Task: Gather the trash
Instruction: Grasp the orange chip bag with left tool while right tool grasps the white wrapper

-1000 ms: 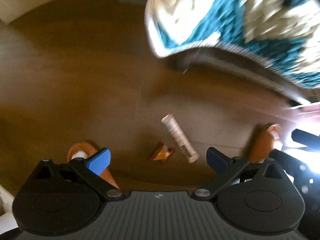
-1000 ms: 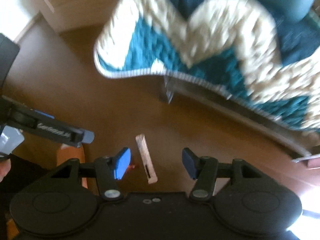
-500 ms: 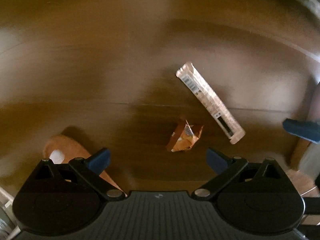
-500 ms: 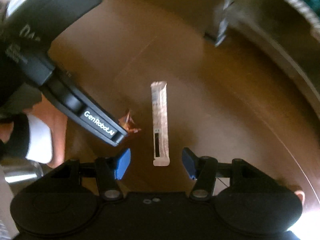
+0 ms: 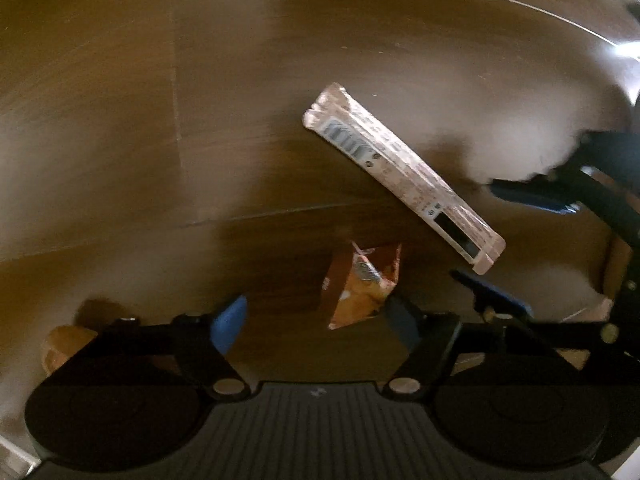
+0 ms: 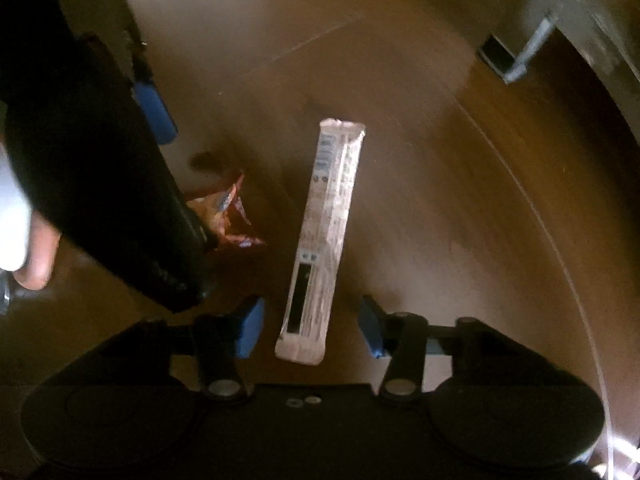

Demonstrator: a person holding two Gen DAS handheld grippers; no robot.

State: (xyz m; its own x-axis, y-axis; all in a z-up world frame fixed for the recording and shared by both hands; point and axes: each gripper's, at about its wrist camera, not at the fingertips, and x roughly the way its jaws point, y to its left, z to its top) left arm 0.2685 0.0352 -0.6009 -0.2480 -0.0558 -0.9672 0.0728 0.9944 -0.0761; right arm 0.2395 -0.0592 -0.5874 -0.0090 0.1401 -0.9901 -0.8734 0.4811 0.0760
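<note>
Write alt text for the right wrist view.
A long pale wrapper lies on a brown wood floor, its near end between the open right gripper. Left of it, the left gripper reaches over a crumpled orange wrapper.

Long pinkish wrapper (image 6: 324, 240) is lying flat on the wooden floor (image 6: 420, 200), barcode end pointing away. Crumpled orange wrapper (image 5: 362, 286) is sitting just beside the long wrapper's near end, not touching.
</note>
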